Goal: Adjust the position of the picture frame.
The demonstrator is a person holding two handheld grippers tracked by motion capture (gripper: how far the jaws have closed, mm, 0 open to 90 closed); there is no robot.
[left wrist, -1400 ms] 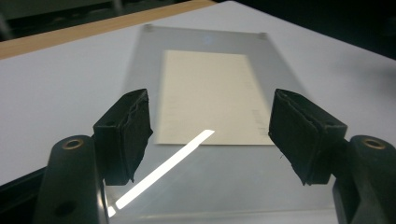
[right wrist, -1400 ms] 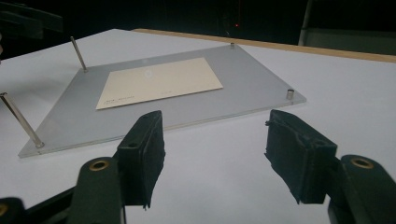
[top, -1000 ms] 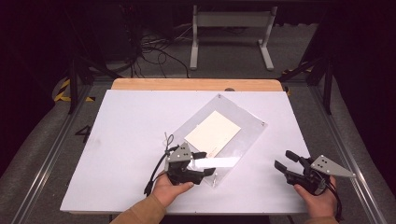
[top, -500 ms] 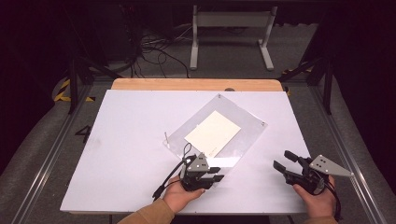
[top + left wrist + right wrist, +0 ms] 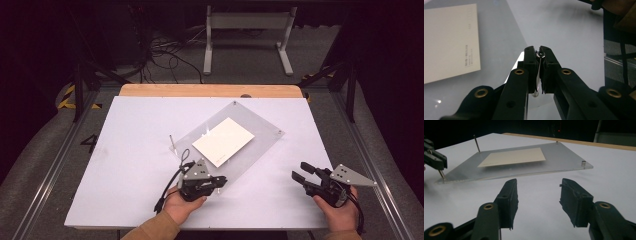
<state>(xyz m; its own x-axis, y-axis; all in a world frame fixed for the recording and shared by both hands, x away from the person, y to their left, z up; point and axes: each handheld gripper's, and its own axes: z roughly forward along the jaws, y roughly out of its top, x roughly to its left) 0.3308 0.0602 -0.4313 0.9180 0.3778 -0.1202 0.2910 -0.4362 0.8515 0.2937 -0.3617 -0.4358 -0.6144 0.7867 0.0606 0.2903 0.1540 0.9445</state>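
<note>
While the left gripper (image 5: 539, 55) is clamped on a thin metal pin (image 5: 538, 72) at the near corner of the clear acrylic plate (image 5: 260, 142) mid-desk, the right gripper (image 5: 537, 200) waits agape near the desk's near-right corner; seating or freeing that pin seems in hand, and the next move calls for a straight, steady pull or push.

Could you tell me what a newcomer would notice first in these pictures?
A clear plate lies askew mid-table with a cream card on it. At its near corner the left gripper is shut on a thin metal pin. The right gripper hangs open by the table's right edge.
</note>
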